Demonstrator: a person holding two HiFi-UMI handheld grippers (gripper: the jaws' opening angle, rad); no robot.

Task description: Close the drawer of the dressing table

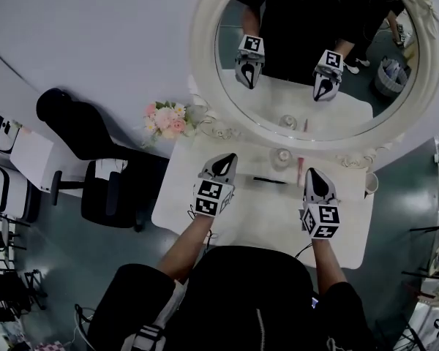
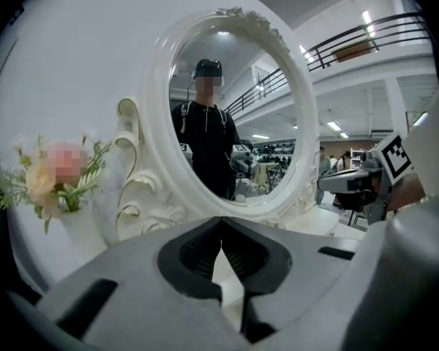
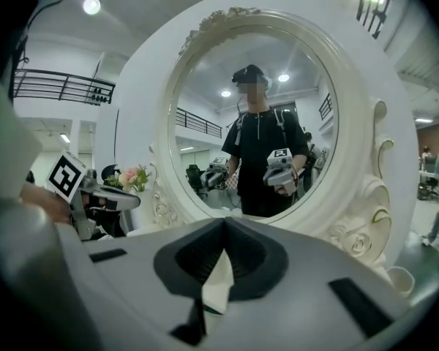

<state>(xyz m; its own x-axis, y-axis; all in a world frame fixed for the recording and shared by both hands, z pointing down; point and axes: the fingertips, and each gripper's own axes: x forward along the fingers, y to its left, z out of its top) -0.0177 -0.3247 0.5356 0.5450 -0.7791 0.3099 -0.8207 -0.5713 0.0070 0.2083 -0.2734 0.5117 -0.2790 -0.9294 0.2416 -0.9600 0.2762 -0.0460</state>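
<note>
Pink flowers [image 1: 164,119] sit by the dressing table [image 1: 263,214] left corner. L gripper [image 1: 224,158] over table, fingers shut, empty. Oval mirror [image 1: 307,50] behind. R gripper [image 1: 313,172] fingers shut, empty. The drawer is hidden under tabletop.

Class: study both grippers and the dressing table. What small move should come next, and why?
Probably lean back to bring the drawer front into sight: the person's torso hides it, and the left gripper and right gripper hang shut and empty above the tabletop.
</note>
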